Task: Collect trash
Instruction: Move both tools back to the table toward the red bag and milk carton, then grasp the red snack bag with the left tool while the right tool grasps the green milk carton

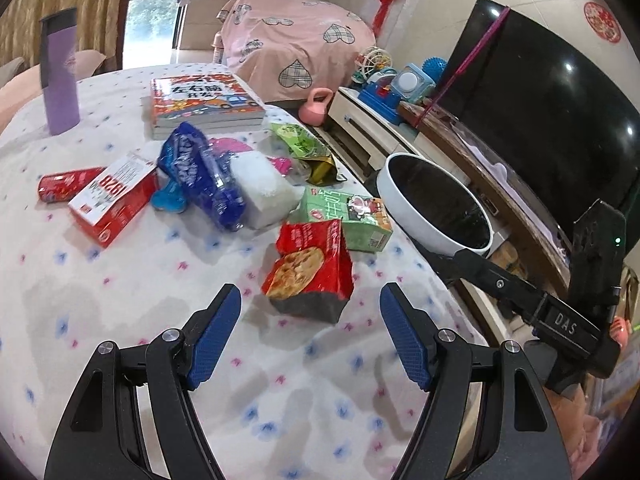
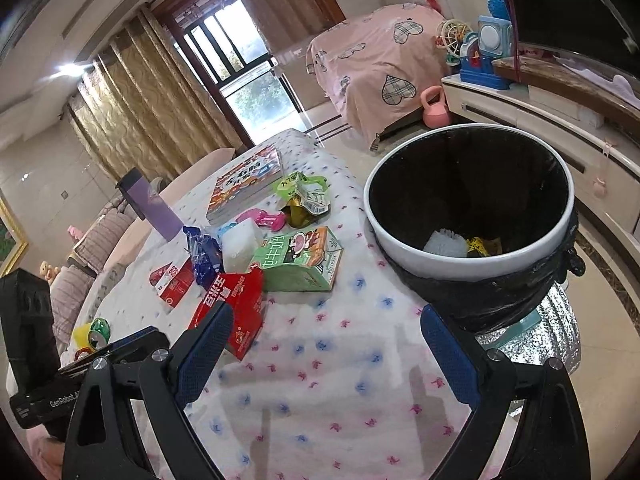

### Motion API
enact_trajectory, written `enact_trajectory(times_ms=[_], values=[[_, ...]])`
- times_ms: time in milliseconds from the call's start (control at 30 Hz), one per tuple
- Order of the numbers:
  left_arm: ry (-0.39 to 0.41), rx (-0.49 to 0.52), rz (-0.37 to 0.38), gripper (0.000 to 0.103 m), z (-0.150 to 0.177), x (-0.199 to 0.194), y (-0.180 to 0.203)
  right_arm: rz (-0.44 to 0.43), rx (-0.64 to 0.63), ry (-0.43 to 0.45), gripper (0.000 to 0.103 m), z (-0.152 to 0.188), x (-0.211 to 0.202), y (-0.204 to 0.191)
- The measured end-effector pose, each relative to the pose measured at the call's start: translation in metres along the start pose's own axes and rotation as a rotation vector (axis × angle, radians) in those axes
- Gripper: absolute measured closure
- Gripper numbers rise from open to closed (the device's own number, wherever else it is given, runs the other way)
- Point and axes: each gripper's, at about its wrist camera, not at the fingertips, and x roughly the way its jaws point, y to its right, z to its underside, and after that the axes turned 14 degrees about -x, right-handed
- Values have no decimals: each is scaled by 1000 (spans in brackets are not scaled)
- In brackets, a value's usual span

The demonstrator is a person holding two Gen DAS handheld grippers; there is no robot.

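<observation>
1. Facing the worktop [image 1: 120, 288], the left tool [image 1: 310, 334] hangs above the flowered cloth with its blue pads spread wide and nothing between them.
2. The right tool [image 2: 326, 354] is likewise spread and empty. It sits over bare cloth beside the trash bin [image 2: 472, 264].
3. The nearest piece of trash is the red snack packet [image 1: 310, 266]. In the left wrist view it lies just ahead of the left tool, slightly right of centre between the pads.
4. The packet's long axis runs roughly away from the left tool, leaning a little right at the near end. The pads therefore stand either side of its narrow width, which suits a straight approach.
5. In the right wrist view the same packet [image 2: 236, 308] lies at the left pad, off that tool's centre line. The left tool is judged the better placed of the two.
6. The bin stands off the worktop's edge, right of the trash pile. It already holds a few scraps.
7. Further trash lies beyond the packet: a green milk carton [image 1: 348, 216], a blue wrapper [image 1: 200, 176] and a red box [image 1: 112, 204].
</observation>
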Motion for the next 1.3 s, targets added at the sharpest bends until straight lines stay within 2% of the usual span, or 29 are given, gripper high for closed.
enact_trajectory(times_ms=[67,133,200,233,300,367,533,700,800,1000,1167,1300], values=[[-3,13,-5,30,-3,7,3,-4,-5,-6,7,-1,4,-1],[-7,27,-8,36,-6,13,6,-9,-6,-10,7,-2,7,-2],[-29,45,-13,53,-8,23,8,-13,-9,-14,7,-5,12,-2],[-46,48,-12,57,-8,29,8,-14,-10,-14,7,-6,13,-2],[-84,52,-1,83,-7,38,6,-17,-6,-15,7,-8,16,0],[-103,52,8,92,-4,41,2,-20,-4,-17,7,-10,19,2],[-90,-29,24,97,-6,24,-27,-37,-17,-33,7,-17,35,-5],[-58,-101,9,97,-13,6,-54,-58,-42,-62,7,-24,62,-23],[-46,-115,8,97,-14,2,-62,-25,-75,-104,7,-29,86,-38],[-57,-120,15,97,-16,5,-64,74,-129,-182,6,-30,121,-50],[-62,-107,26,98,-14,5,-56,100,-146,-172,9,-32,120,-49],[-56,-83,38,97,-14,3,-44,88,-149,-126,10,-32,103,-46]])
